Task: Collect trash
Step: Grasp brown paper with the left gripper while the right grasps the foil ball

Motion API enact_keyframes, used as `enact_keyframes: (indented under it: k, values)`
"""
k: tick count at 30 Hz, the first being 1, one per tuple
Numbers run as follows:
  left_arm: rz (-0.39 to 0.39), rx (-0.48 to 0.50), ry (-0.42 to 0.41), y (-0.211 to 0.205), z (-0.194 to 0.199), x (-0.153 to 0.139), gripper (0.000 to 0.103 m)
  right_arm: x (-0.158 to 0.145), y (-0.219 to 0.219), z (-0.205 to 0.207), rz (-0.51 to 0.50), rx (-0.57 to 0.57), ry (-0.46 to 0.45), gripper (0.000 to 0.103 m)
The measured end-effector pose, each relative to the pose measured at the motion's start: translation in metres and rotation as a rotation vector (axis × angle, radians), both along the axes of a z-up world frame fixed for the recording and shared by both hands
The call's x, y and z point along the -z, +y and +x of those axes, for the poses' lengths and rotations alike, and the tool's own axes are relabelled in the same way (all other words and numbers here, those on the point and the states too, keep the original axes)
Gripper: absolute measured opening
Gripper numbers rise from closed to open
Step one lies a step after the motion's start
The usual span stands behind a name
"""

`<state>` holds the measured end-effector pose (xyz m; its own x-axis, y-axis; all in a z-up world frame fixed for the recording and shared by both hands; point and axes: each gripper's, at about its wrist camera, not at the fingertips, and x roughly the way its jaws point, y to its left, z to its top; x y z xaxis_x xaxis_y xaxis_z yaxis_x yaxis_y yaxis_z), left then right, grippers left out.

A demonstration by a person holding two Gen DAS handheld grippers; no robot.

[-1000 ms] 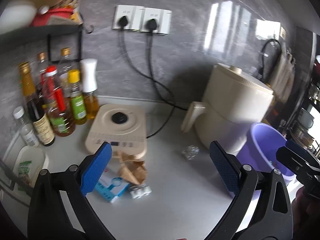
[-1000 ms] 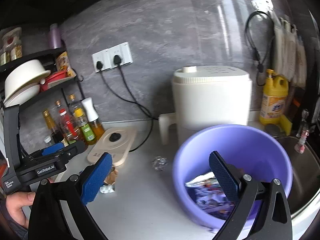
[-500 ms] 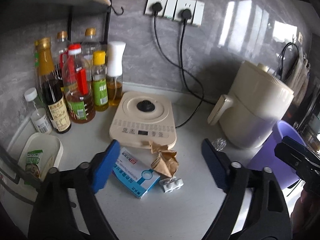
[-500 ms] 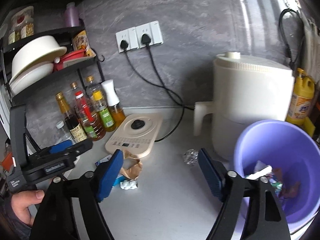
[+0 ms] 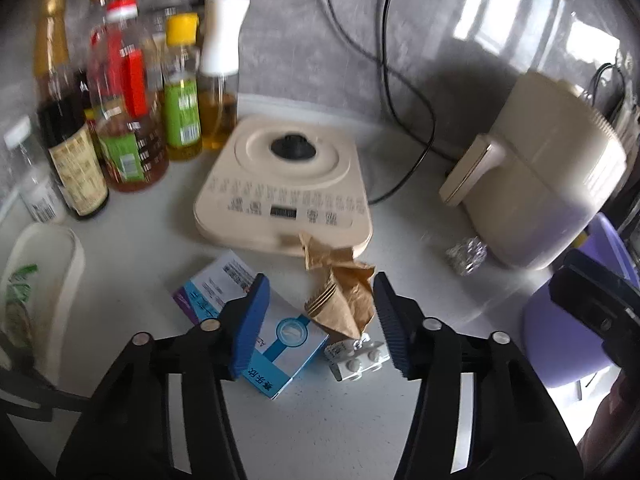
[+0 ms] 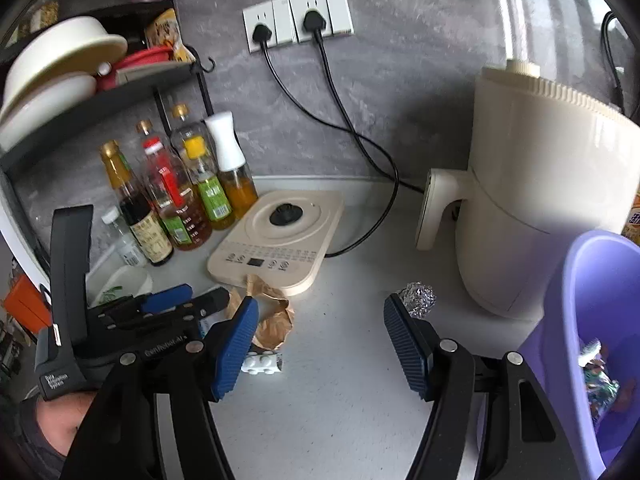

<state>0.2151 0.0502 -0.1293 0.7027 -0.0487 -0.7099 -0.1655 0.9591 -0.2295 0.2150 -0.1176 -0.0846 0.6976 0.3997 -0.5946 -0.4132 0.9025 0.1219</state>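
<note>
The crumpled brown paper (image 5: pixel 340 296) lies on the countertop (image 5: pixel 320 420) between my left gripper (image 5: pixel 320 320) fingers, which are parted and hold nothing. It touches the medicine box (image 5: pixel 256 320) and blister pack (image 5: pixel 358 360), so closing carelessly may snag either. My right gripper (image 6: pixel 320 344) is empty and spread wide near the foil ball (image 6: pixel 418 298), beside the purple bin (image 6: pixel 560 320).

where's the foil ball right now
The foil ball sits on the counter at the foot of the cream air fryer, right of the crumpled brown paper and just beyond the right gripper's right fingertip.
</note>
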Motion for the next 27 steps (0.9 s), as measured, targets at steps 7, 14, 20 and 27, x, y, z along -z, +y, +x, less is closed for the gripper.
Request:
enact_keyframes:
  k: [7, 14, 20, 27]
  values:
    - [-0.006, -0.035, 0.054, 0.004, 0.017, 0.024, 0.012, 0.018, 0.008, 0.019, -0.037, 0.0, 0.032, 0.064]
    - [0.045, -0.103, -0.009, 0.009, 0.021, 0.009, 0.011, 0.035, 0.013, 0.04, -0.068, 0.006, 0.05, 0.069]
    - [0.08, -0.163, -0.089, 0.013, 0.016, -0.006, 0.01, 0.046, 0.011, 0.059, -0.077, 0.029, 0.03, 0.09]
    - [0.119, -0.236, -0.131, 0.022, 0.011, -0.012, 0.01, 0.062, 0.006, 0.084, -0.072, 0.054, 0.035, 0.095]
